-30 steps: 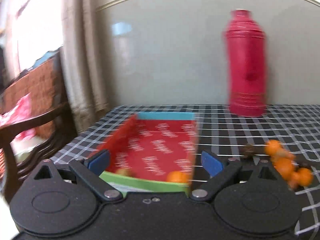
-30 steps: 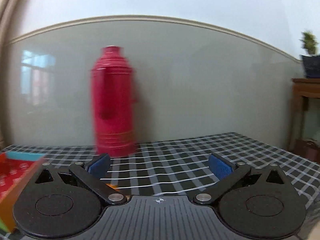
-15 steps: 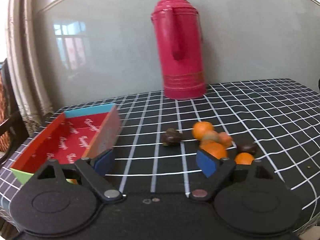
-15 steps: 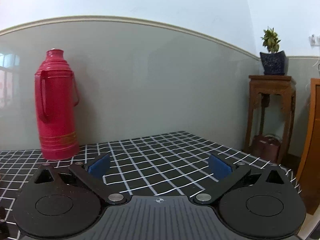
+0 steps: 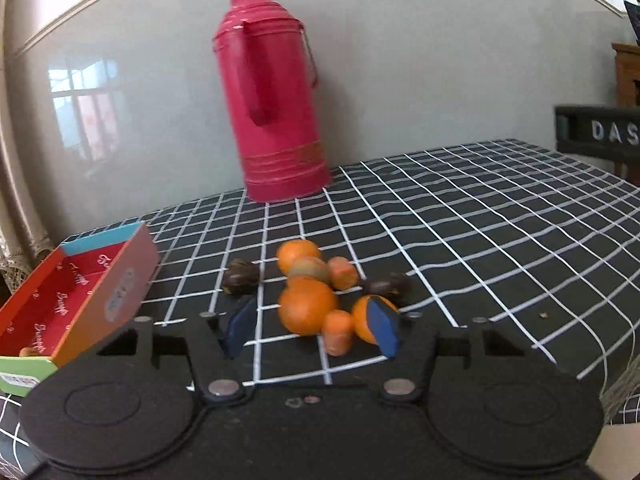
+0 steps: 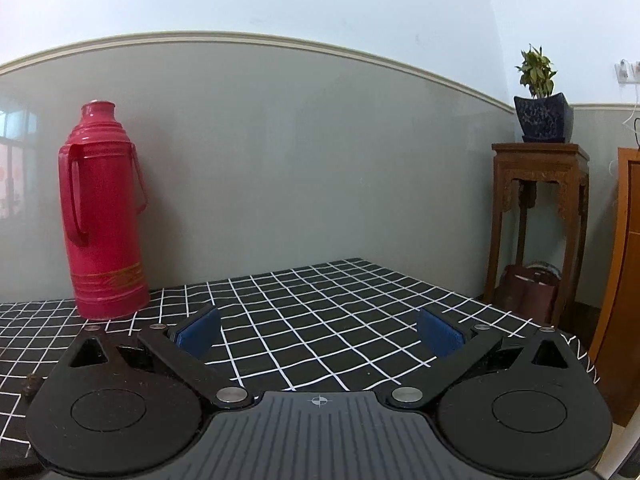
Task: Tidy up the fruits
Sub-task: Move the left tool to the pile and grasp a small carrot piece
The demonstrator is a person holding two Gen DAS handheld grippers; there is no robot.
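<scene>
Both tongs are spread and hold nothing; my left gripper frames the big orange, so I centre before pinching, avoiding the small carrot-like piece.

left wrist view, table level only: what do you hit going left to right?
Red box → dark brown fruit → cluster of orange fruits, which sits in front of the open left tool → second dark fruit. The red thermos stands farther back, above the gap between the first dark fruit and the cluster.
</scene>
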